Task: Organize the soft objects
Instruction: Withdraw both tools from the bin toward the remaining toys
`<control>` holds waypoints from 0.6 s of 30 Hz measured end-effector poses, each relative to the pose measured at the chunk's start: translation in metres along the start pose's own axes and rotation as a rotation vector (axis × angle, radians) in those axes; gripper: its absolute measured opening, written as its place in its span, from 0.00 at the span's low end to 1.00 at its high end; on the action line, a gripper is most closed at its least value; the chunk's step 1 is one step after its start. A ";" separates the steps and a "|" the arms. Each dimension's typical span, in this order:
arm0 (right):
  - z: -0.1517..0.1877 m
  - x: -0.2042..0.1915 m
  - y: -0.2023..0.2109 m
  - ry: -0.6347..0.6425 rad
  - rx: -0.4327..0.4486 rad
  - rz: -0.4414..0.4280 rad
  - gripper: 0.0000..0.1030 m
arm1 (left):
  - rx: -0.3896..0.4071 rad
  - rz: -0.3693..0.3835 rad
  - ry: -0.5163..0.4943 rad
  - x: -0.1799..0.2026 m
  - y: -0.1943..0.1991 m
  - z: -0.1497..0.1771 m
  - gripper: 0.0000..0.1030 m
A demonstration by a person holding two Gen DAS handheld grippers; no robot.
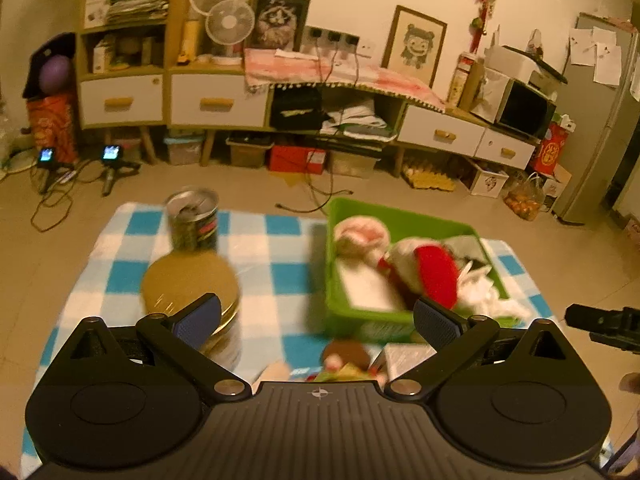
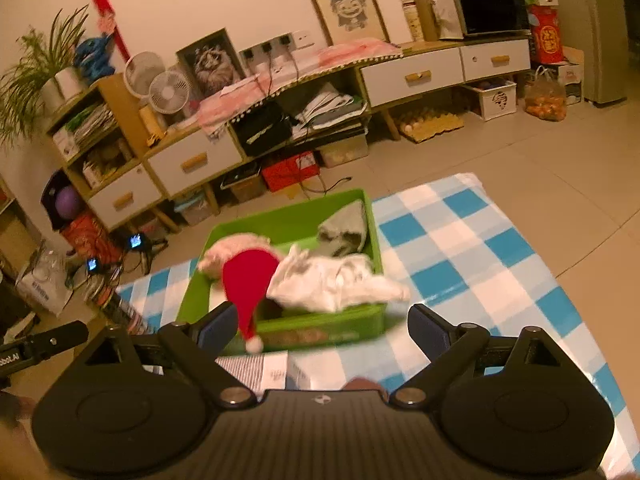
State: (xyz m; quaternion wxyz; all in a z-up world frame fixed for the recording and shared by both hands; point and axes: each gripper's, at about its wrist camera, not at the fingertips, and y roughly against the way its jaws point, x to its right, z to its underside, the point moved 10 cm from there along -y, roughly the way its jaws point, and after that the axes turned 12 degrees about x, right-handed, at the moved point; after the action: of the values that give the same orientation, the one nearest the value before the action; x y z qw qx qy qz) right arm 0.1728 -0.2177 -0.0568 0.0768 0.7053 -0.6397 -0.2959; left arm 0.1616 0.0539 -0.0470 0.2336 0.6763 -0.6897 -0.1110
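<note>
A green basket (image 1: 356,312) (image 2: 304,330) stands on the blue-checked cloth (image 1: 276,248) (image 2: 480,248). It holds a red Santa hat (image 1: 438,276) (image 2: 250,280), a pink plush (image 1: 360,236) (image 2: 236,246), a white cloth (image 1: 486,292) (image 2: 332,280) draped over the rim, and a grey cloth (image 2: 346,232). A small brown-headed doll (image 1: 346,358) lies just in front of the basket. My left gripper (image 1: 316,320) is open and empty above the doll. My right gripper (image 2: 318,328) is open and empty in front of the basket.
A dark can (image 1: 194,220) and a gold-lidded tin (image 1: 192,284) stand on the cloth's left. A small box (image 1: 404,358) (image 2: 264,372) lies before the basket. Cabinets, boxes and cables (image 1: 316,196) line the floor behind.
</note>
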 end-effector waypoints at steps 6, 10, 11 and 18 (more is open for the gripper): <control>0.035 -0.006 0.006 0.035 -0.052 -0.008 0.63 | -0.019 -0.010 -0.012 -0.027 0.012 0.028 0.95; 0.063 -0.017 0.007 0.068 -0.099 -0.018 0.63 | -0.043 -0.017 -0.072 -0.039 0.019 0.048 0.95; 0.071 -0.020 0.007 0.077 -0.111 -0.023 0.63 | -0.051 -0.020 -0.084 -0.041 0.019 0.053 0.95; 0.119 -0.045 -0.005 0.242 -0.188 -0.041 0.63 | -0.117 -0.056 -0.225 -0.058 0.014 0.093 0.95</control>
State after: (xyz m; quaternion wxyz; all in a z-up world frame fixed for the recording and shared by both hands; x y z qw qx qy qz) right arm 0.1152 -0.1425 -0.1415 0.2130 0.7383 -0.5808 -0.2688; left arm 0.1042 0.0969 -0.1314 0.1907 0.6637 -0.6849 -0.2326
